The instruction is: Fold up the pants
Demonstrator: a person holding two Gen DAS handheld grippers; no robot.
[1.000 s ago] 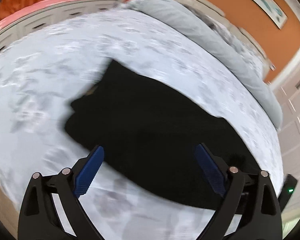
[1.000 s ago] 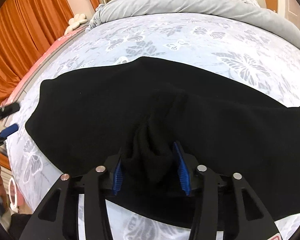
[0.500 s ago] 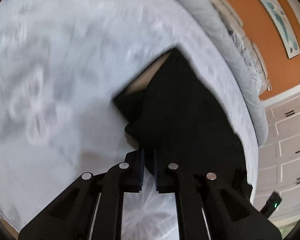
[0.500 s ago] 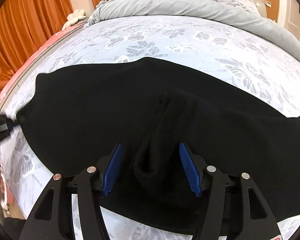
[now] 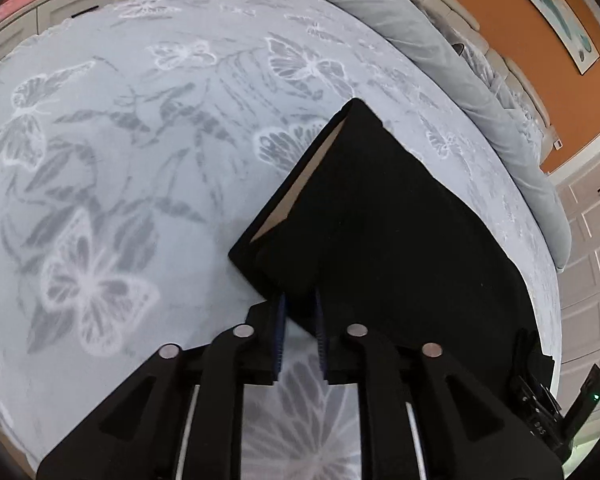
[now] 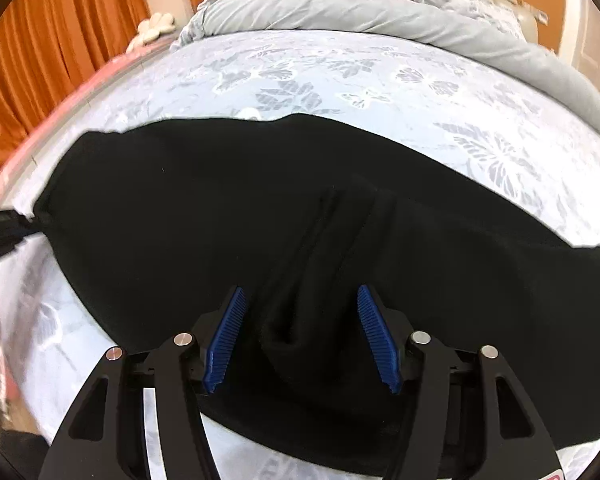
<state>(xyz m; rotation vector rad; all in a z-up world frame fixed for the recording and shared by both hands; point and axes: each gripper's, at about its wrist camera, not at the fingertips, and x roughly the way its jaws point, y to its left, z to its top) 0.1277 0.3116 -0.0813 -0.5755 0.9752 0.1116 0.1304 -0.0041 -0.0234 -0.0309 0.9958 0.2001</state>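
Note:
Black pants (image 6: 260, 208) lie folded lengthwise across a bed with a grey butterfly-print cover (image 5: 120, 160). In the left wrist view my left gripper (image 5: 299, 300) is shut on the near corner of the pants (image 5: 380, 220) at their end, where a tan inner lining shows. In the right wrist view my right gripper (image 6: 300, 300) is open, its blue pads (image 6: 226, 332) on either side of a bunched ridge of fabric at the pants' near edge. The left gripper also shows at the far left of the right wrist view (image 6: 0, 228), at the pants' end.
A rolled grey duvet (image 6: 380, 12) and pillows lie along the headboard. Orange curtains (image 6: 40, 60) hang on the left. White panelled cupboard doors (image 5: 592, 260) stand beyond the bed's far side. A pink bed edge (image 6: 40, 128) runs along the left.
My right gripper opened and let go of the bunched fabric. My left gripper came down to the pants' end corner and shut on it.

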